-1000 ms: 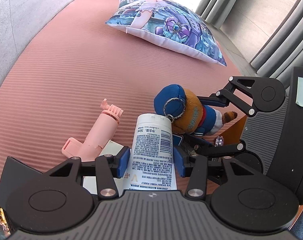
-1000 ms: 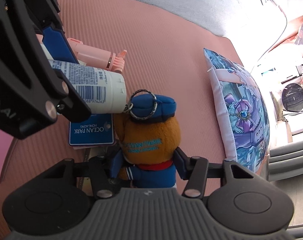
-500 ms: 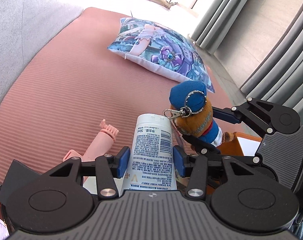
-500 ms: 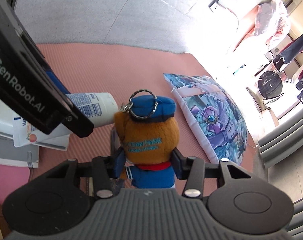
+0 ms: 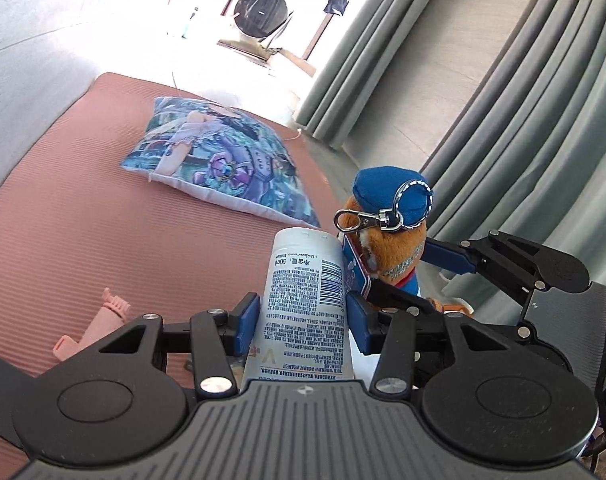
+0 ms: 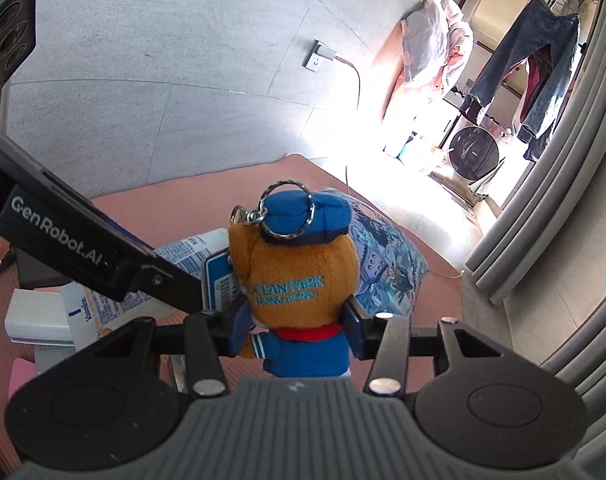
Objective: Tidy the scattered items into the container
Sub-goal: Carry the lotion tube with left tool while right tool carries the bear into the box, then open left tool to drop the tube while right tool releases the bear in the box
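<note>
My left gripper [image 5: 303, 318] is shut on a white lotion tube [image 5: 303, 276] with small print and a barcode; its blue pads press both sides and the tube's flat end points forward. Just to its right, my right gripper [image 6: 295, 332] is shut on a brown plush bear keychain [image 6: 295, 272] with a blue cap, a metal ring and clasp, held at the body from behind. In the left wrist view the bear [image 5: 387, 236] touches the tube's end. Both are held well above the pink mat [image 5: 83, 220]. A blue card tag [image 6: 219, 280] hangs by the bear.
A printed cushion [image 5: 223, 164] lies on the mat's far side. A pink plastic toy [image 5: 103, 320] lies on the mat below the left gripper. A white box [image 6: 35, 316] sits low on the left. Grey curtains [image 5: 503, 120] hang on the right; grey floor surrounds the mat.
Both grippers have risen off the mat with the tube and the bear still held. The views have tilted up, showing more of the room, and the right wrist has rolled.
</note>
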Demonstrator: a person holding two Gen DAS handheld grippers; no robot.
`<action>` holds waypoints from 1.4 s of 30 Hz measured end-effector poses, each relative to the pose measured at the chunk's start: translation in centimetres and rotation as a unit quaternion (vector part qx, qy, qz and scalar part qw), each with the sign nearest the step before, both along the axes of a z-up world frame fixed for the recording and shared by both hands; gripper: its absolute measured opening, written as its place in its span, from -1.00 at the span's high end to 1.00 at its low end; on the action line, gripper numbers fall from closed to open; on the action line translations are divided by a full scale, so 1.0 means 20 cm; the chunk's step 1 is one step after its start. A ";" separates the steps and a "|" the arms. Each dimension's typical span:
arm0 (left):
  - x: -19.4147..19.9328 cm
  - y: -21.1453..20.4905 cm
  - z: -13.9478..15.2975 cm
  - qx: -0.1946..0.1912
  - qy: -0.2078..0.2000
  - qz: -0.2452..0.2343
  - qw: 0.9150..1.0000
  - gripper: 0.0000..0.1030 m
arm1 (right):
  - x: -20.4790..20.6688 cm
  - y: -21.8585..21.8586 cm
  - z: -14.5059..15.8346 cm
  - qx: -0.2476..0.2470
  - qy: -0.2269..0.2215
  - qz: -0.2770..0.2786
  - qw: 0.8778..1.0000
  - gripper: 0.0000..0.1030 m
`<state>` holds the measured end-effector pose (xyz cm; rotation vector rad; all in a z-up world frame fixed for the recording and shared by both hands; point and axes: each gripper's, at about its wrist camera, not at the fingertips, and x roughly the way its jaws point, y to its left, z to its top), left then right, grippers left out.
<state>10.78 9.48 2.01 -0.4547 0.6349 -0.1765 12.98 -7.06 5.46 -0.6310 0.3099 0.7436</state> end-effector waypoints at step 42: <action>0.10 -0.42 -0.18 0.025 0.096 -0.106 0.989 0.81 | 0.38 -0.96 -0.39 -0.053 0.338 -0.301 0.890 0.00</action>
